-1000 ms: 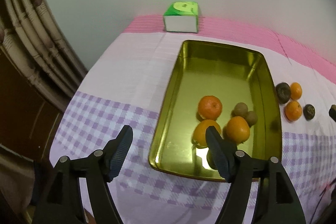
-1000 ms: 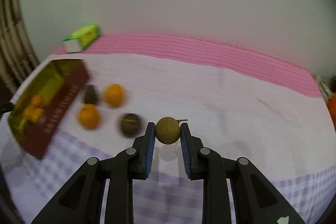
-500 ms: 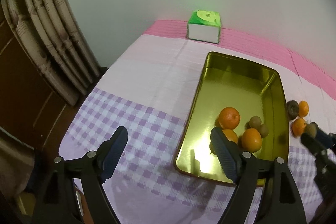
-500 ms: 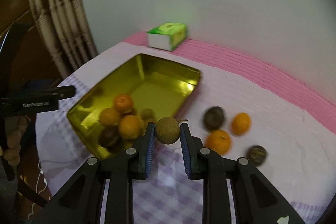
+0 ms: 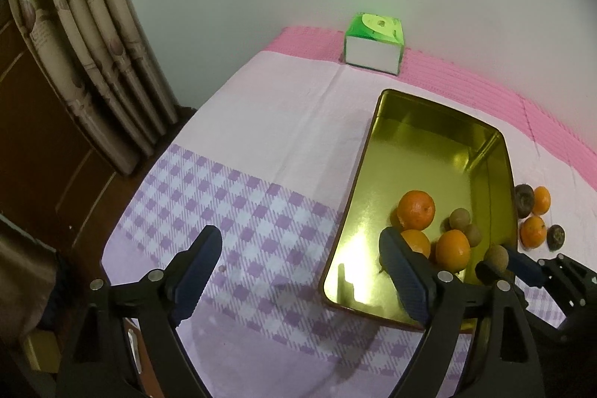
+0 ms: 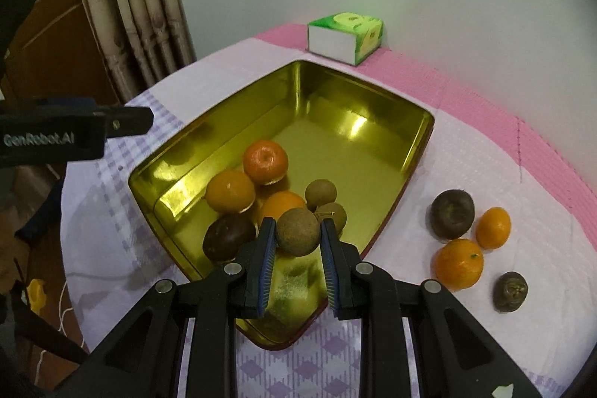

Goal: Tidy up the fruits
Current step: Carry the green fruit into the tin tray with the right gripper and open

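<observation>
my right gripper (image 6: 297, 243) clamps brown fruit (image 6: 297, 231), swung from bare cloth to over gold tin (image 6: 418, 152). my left gripper (image 5: 298, 271) empty, jaws just widening, beside tin's left edge.

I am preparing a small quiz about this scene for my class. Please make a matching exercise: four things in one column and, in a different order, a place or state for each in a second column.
Things:
1. small round brown fruit
2. dark purple round fruit
3. green and white tissue box
4. left claw

Places or states:
A. at the far edge of the table, by the wall
B. open, with nothing between its fingers
C. lying inside the gold metal tray
D. held in the right claw, above the tray

Pairs: 1-D, 2-C, 3-A, 4-B
</observation>
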A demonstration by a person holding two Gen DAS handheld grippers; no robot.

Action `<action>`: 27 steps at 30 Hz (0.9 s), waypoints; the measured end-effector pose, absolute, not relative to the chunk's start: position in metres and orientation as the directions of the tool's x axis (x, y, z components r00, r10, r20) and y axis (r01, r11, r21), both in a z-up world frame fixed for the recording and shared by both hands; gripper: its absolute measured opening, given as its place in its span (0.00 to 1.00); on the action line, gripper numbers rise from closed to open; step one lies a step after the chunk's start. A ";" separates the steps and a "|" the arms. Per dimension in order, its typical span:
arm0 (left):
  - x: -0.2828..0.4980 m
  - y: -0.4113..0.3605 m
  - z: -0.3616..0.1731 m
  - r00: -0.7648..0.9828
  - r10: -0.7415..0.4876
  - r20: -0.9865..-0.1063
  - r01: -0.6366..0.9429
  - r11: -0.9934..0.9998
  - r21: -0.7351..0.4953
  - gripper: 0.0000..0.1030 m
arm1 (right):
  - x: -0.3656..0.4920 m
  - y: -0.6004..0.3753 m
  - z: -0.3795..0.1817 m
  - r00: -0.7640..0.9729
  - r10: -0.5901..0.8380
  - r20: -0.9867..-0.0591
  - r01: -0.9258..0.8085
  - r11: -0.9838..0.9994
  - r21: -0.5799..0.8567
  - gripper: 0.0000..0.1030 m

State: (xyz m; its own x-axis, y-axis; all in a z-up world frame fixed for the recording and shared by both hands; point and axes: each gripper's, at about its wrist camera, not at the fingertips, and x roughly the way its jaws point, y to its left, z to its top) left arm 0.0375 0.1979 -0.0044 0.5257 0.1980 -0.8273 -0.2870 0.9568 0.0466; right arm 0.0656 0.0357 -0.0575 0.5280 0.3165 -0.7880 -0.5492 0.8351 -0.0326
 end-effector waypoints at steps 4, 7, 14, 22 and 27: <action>0.038 0.198 -0.005 0.523 0.201 -0.829 -0.290 0.956 0.048 0.84 | 0.067 0.036 -0.062 0.524 0.307 -0.794 -0.548 0.836 -0.038 0.21; 0.037 0.198 -0.006 0.521 0.199 -0.830 -0.290 0.956 0.046 0.84 | 0.068 0.036 -0.065 0.520 0.304 -0.798 -0.547 0.837 -0.037 0.21; 0.036 0.198 -0.008 0.516 0.197 -0.833 -0.292 0.955 0.046 0.84 | 0.066 0.038 -0.068 0.516 0.298 -0.803 -0.549 0.835 -0.043 0.22; 0.036 0.197 -0.008 0.516 0.198 -0.833 -0.293 0.955 0.046 0.84 | 0.066 0.038 -0.069 0.519 0.299 -0.801 -0.549 0.835 -0.045 0.22; 0.035 0.196 -0.009 0.515 0.200 -0.833 -0.291 0.955 0.049 0.84 | 0.067 0.038 -0.067 0.520 0.305 -0.798 -0.548 0.835 -0.038 0.26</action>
